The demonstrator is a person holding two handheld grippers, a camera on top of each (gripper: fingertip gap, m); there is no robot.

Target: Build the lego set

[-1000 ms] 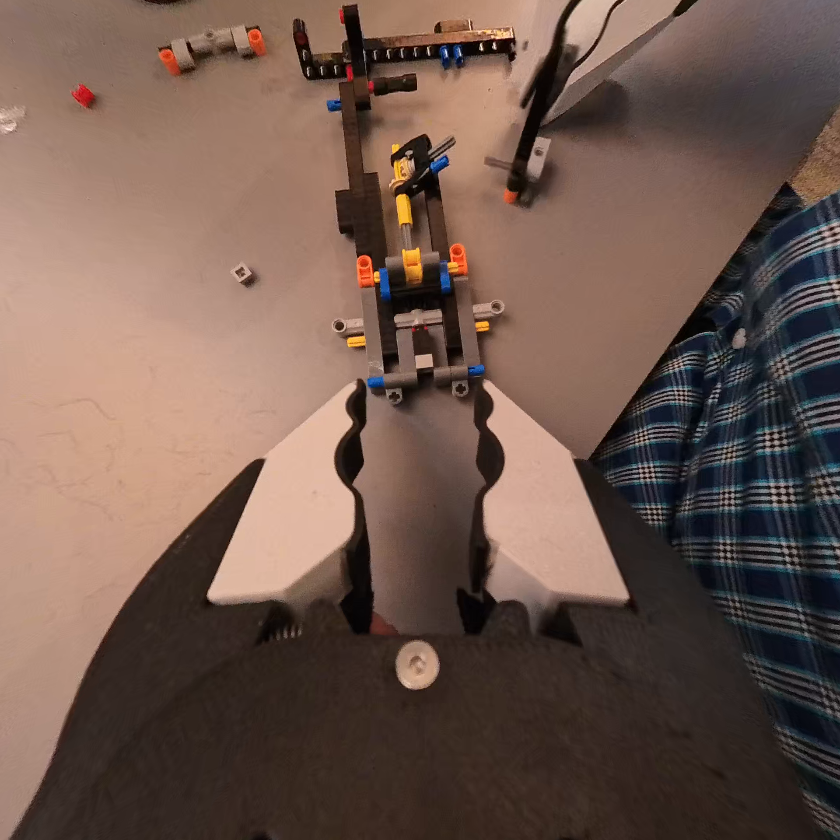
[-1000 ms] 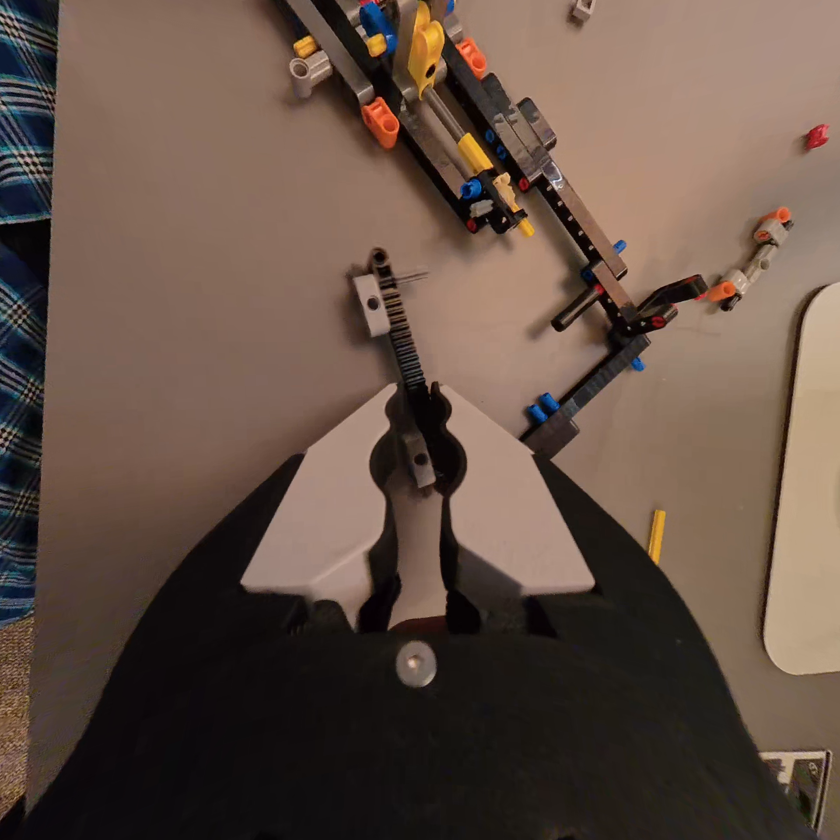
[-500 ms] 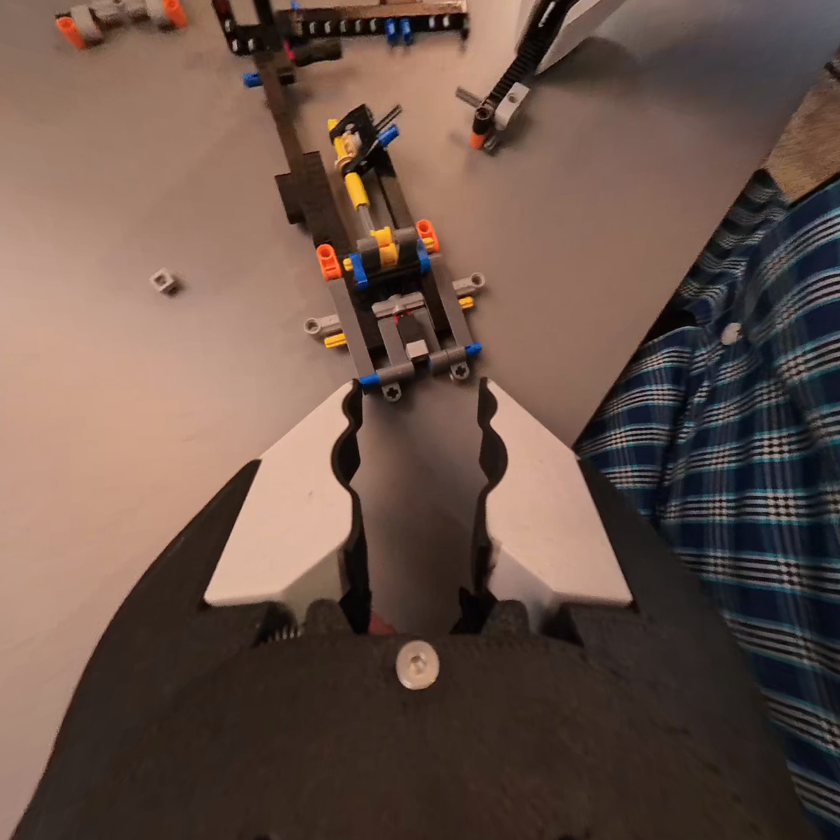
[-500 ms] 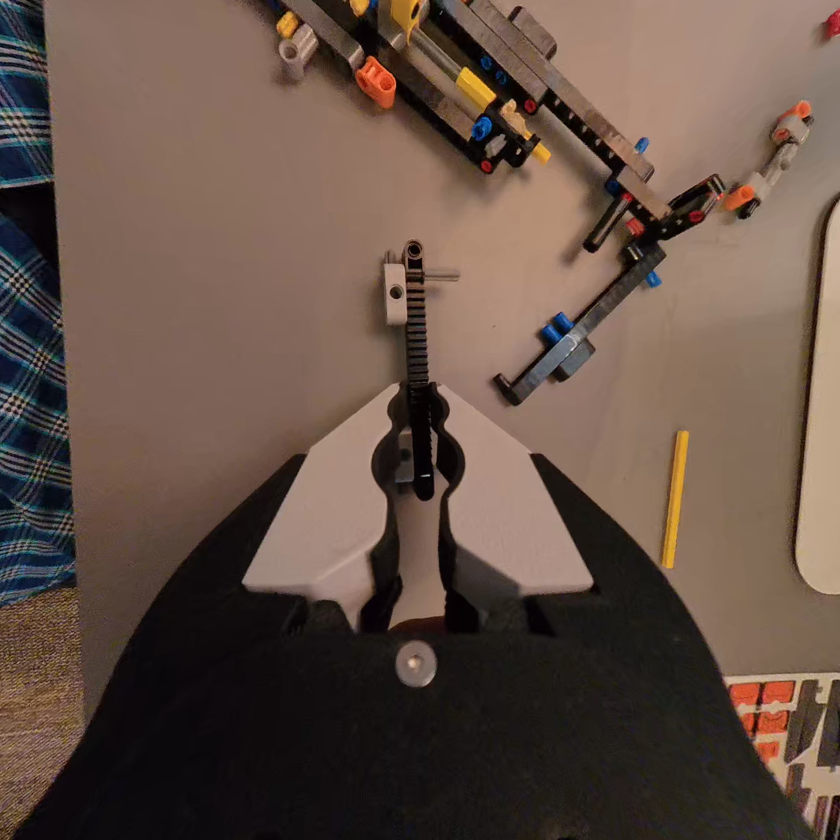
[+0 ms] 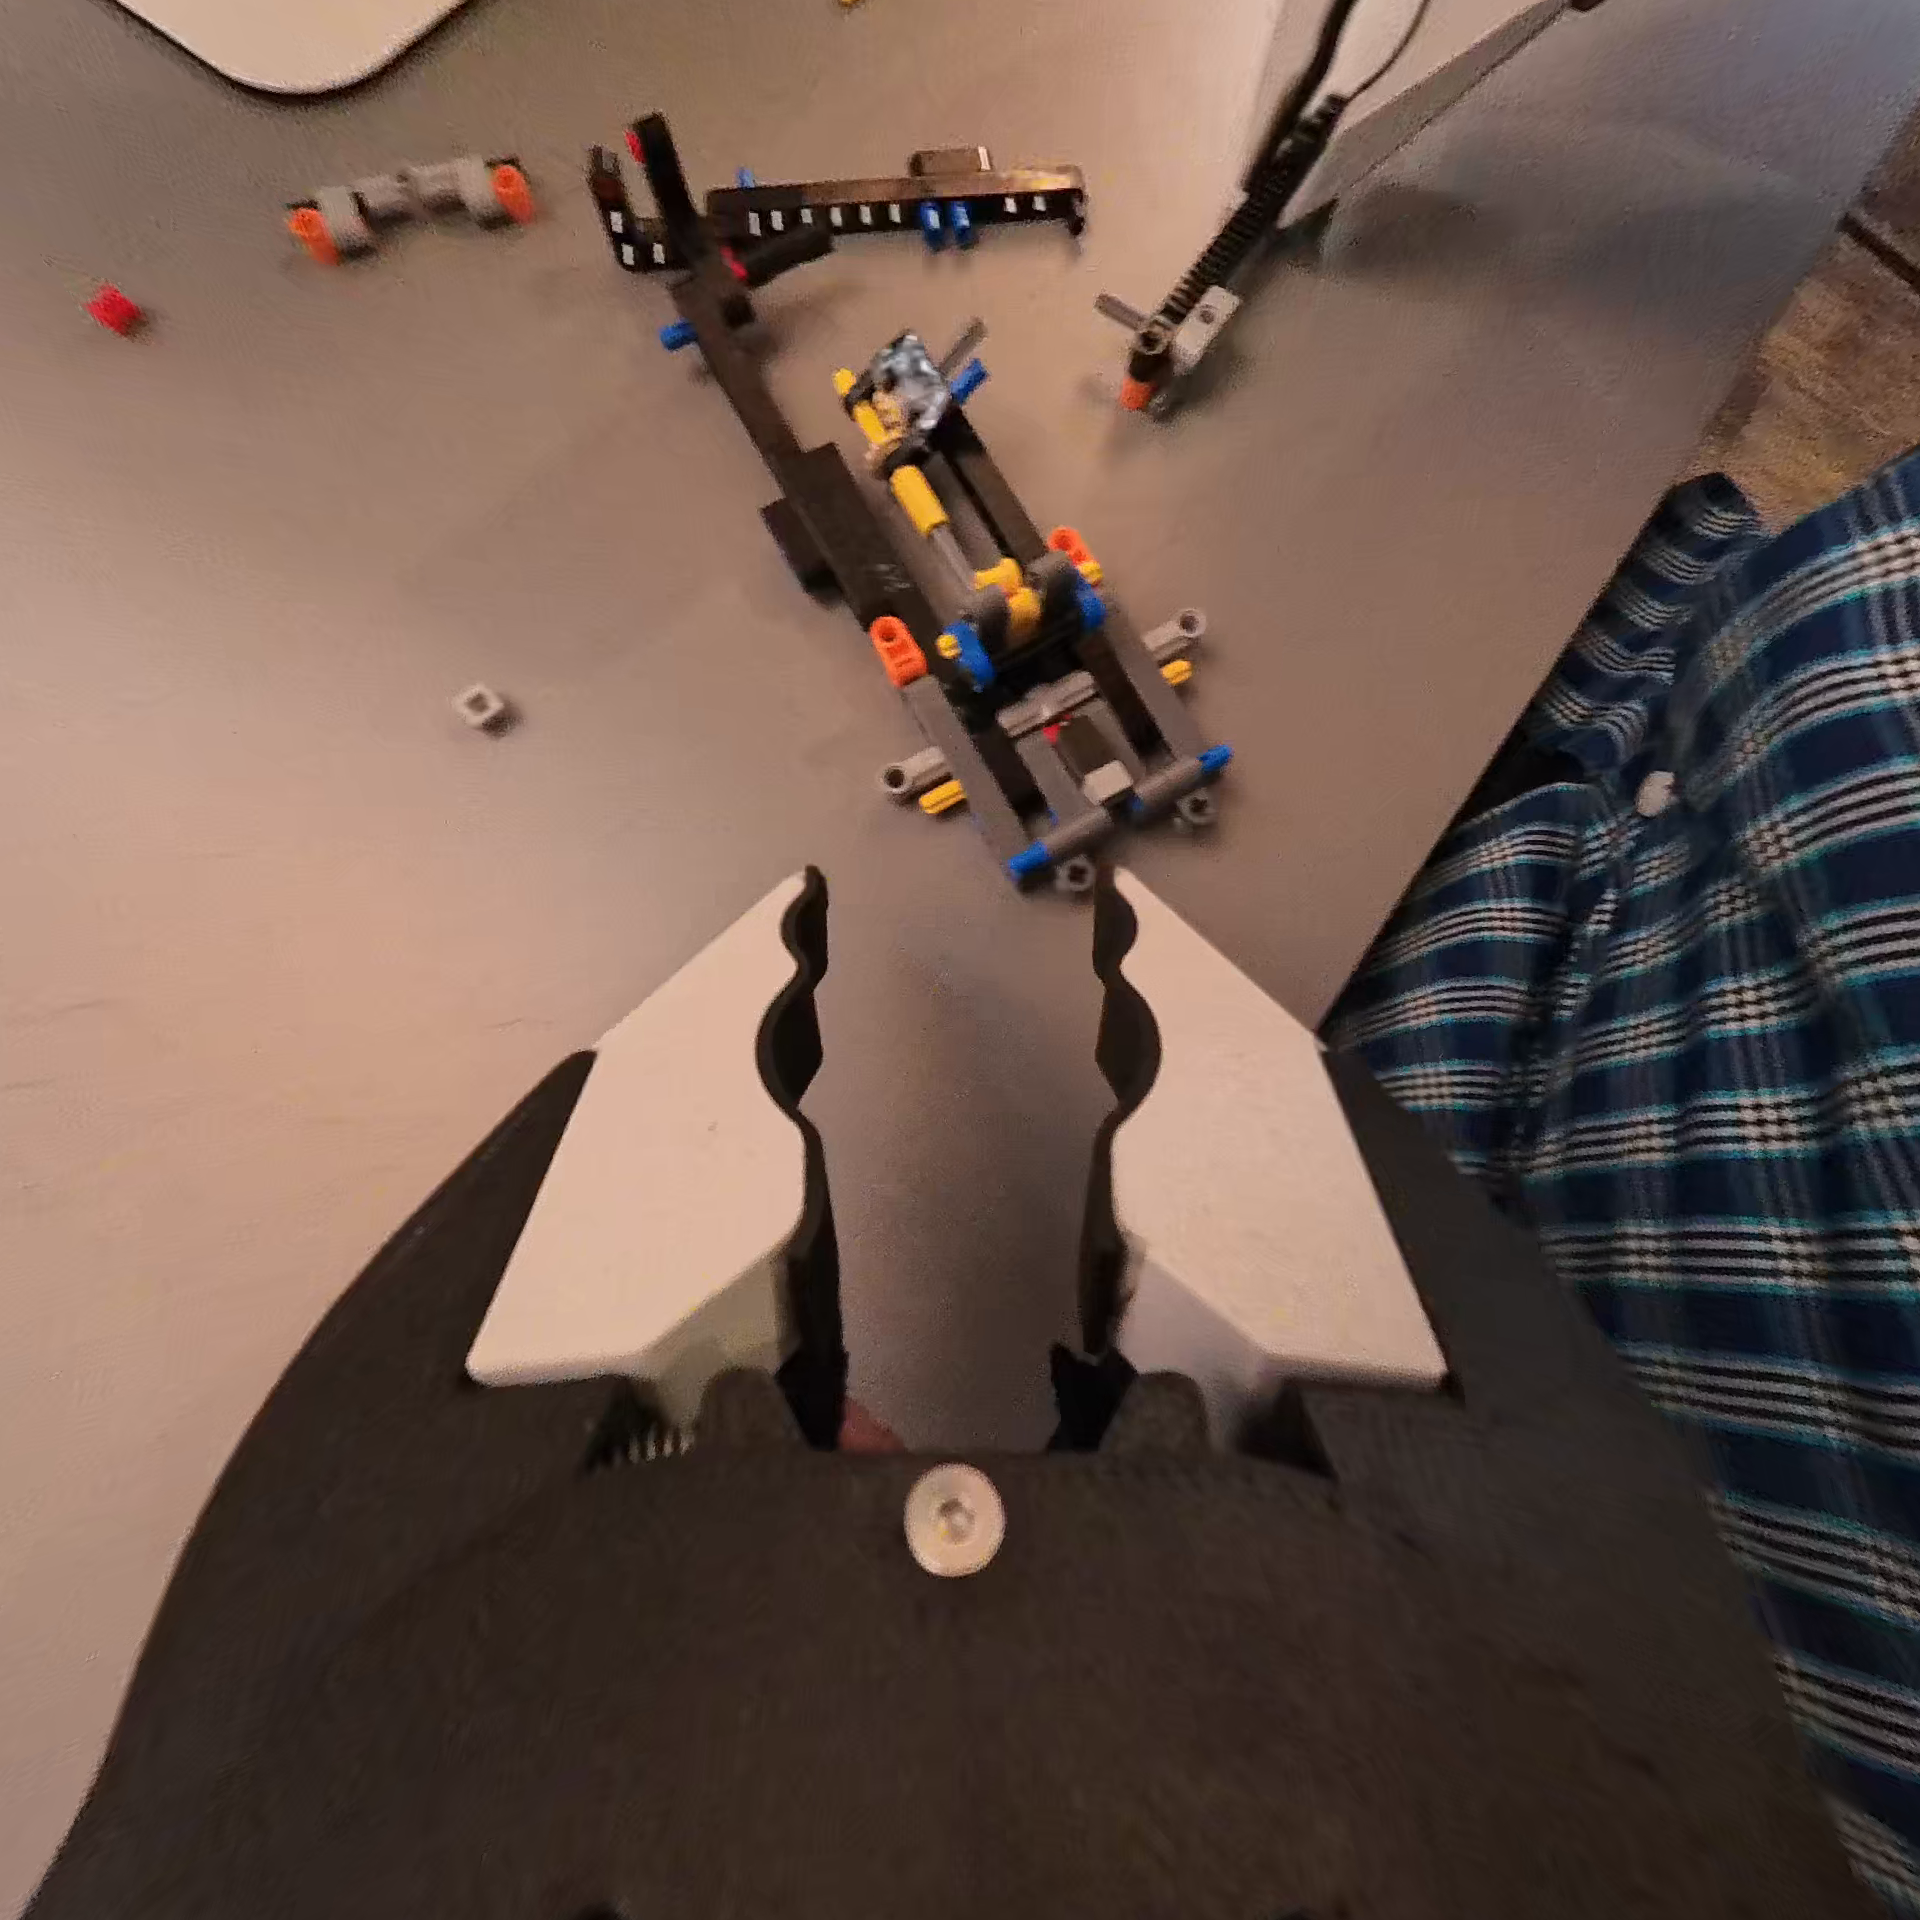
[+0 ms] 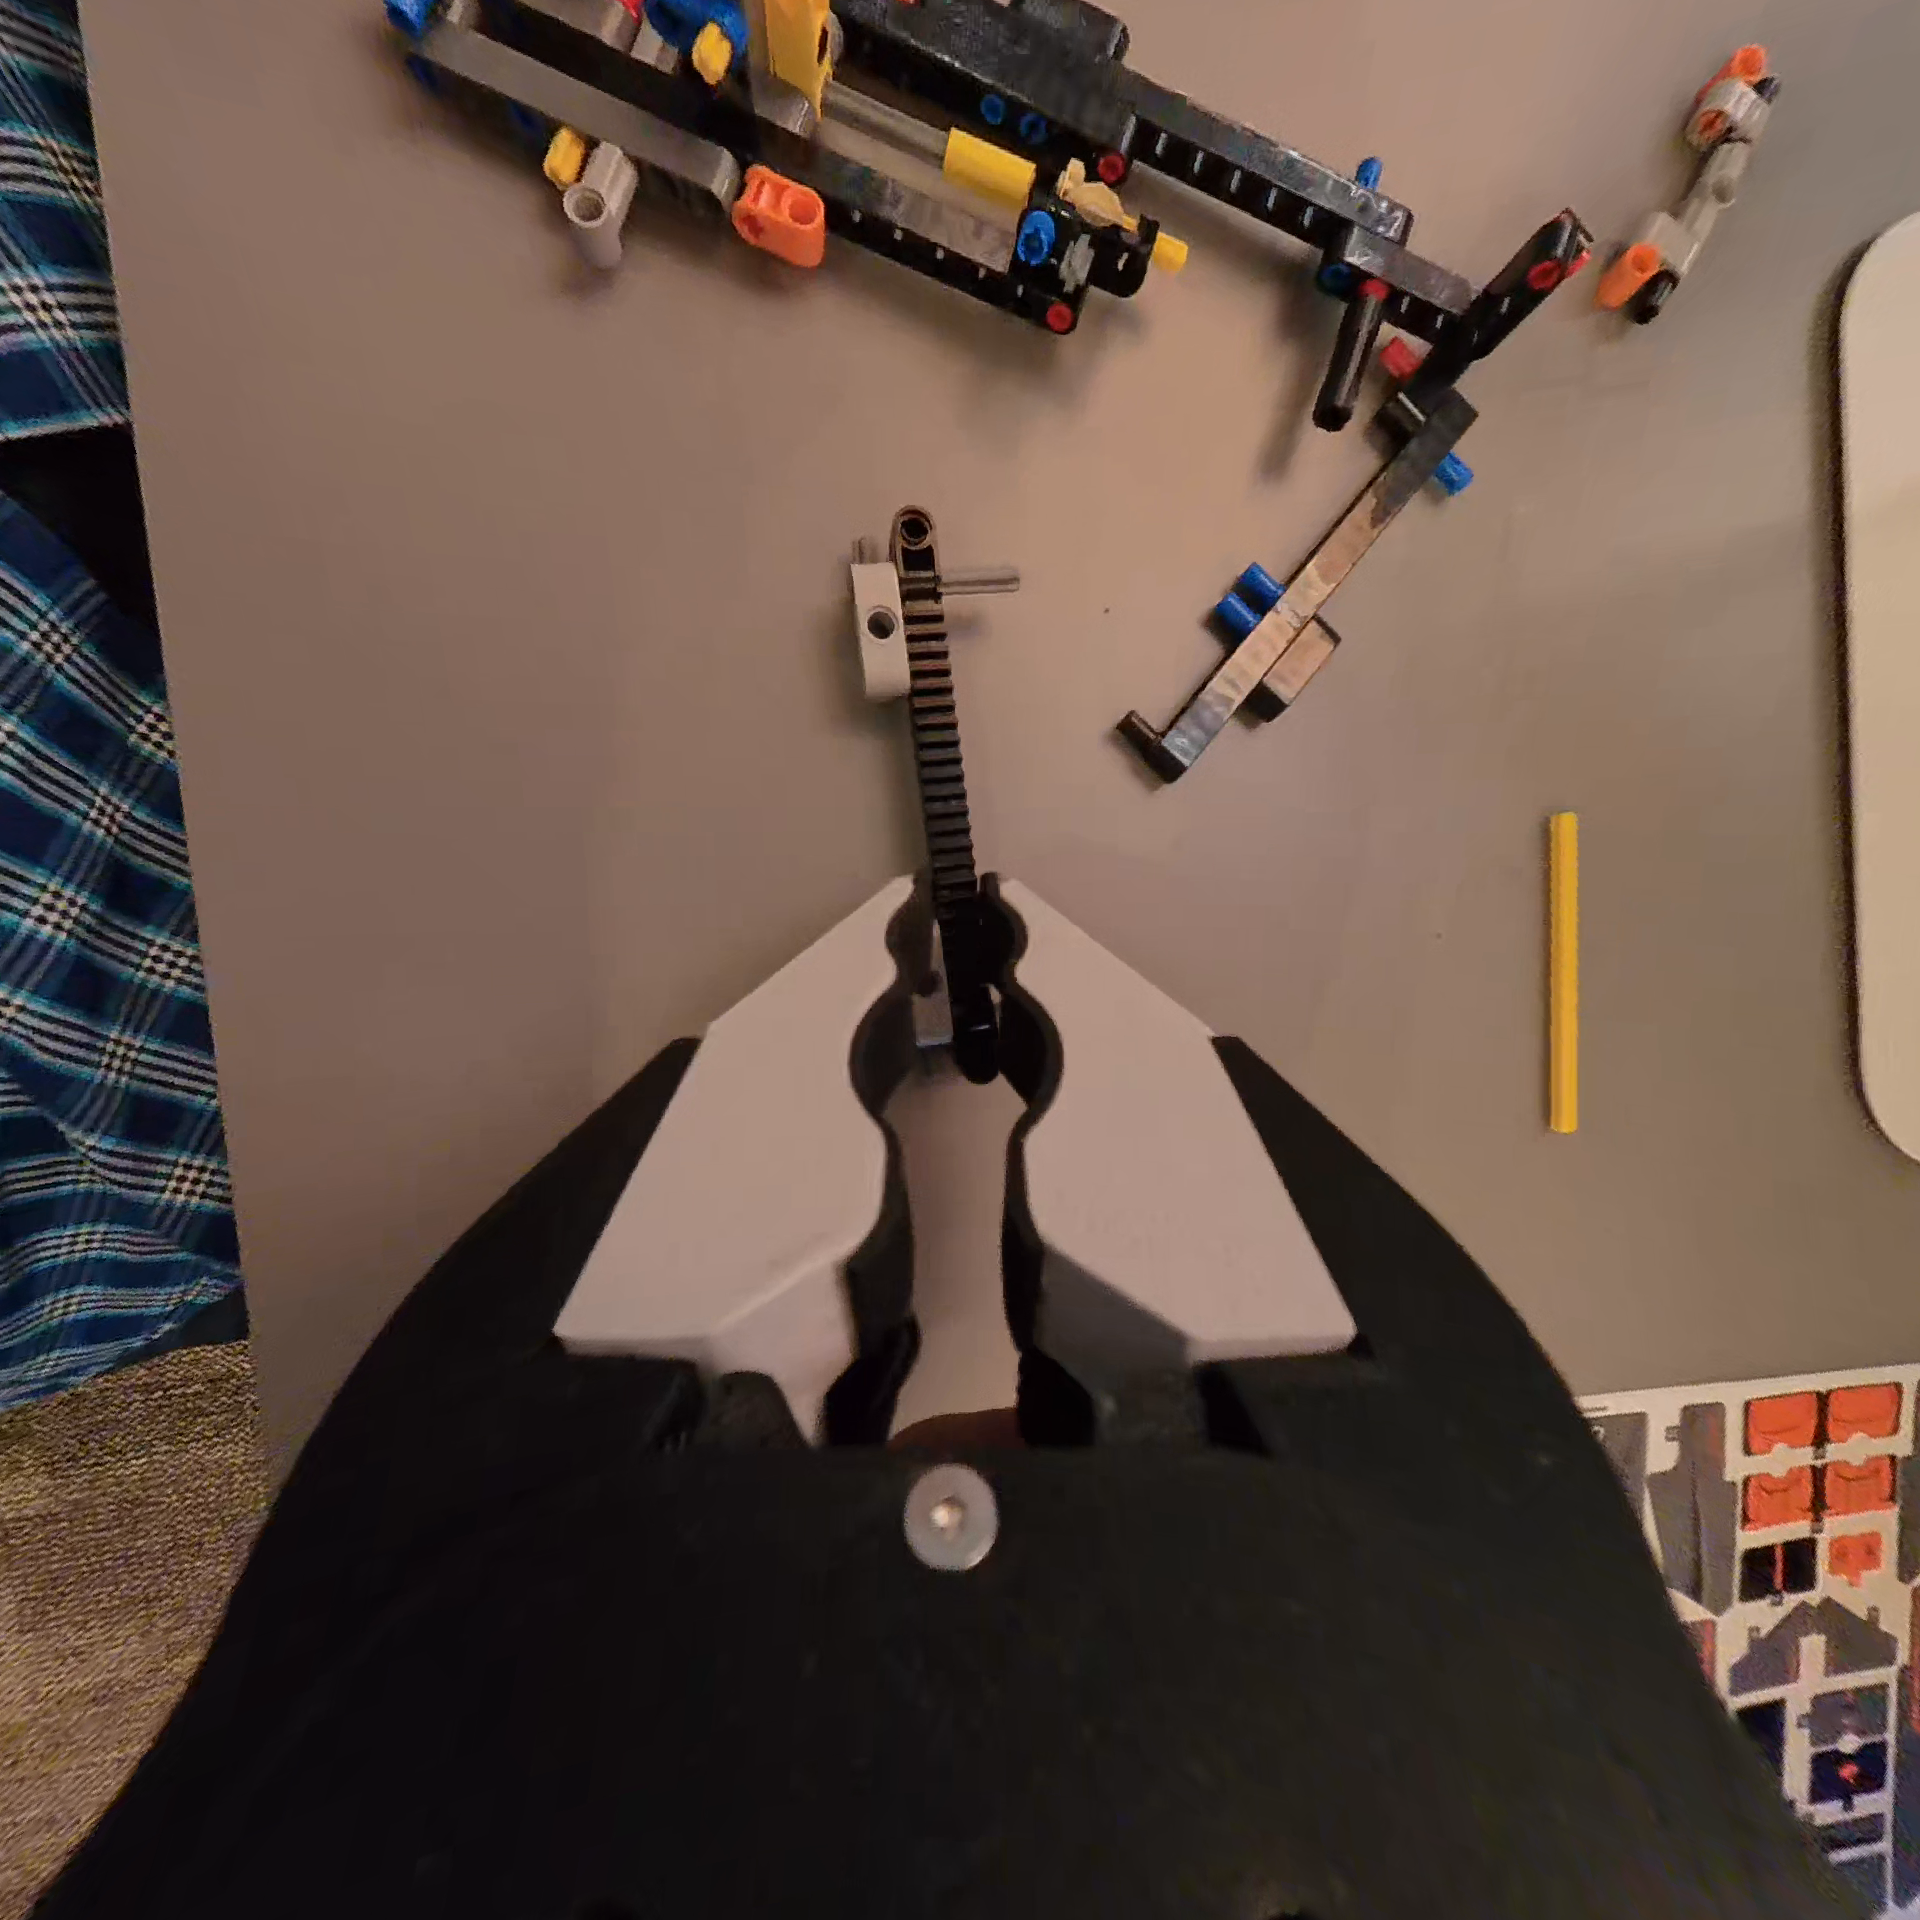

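While the right gripper (image 6: 951,904) is clamped on the near end of the long black toothed plastic gear rack (image 6: 940,769), which carries a light grey pin-hole connector block (image 6: 878,639) and a thin grey axle (image 6: 982,582) at its far end, the left gripper (image 5: 961,904) stands wide apart and holds nothing, its tips just short of the grey, black, yellow and blue beam chassis assembly (image 5: 997,644) lying on the grey matte tabletop (image 5: 312,935). The rack is held only by its last few teeth, so the long overhang may pivot or slip in the grip if its free end meets the table or the chassis at an angle. The grey block and axle appear merely pushed on; a sideways knock could shift them. The chassis lies unrestrained; insertion force from one side would probably slide it unless the left gripper first closes on its near cross-beam. Loose parts, including a yellow plastic axle rod (image 6: 1563,971) and a small red stud piece (image 5: 114,310), lie near enough to be swept off. A printed parts sheet (image 6: 1787,1621) shows at the table corner; no legible brand or writing can be made out.
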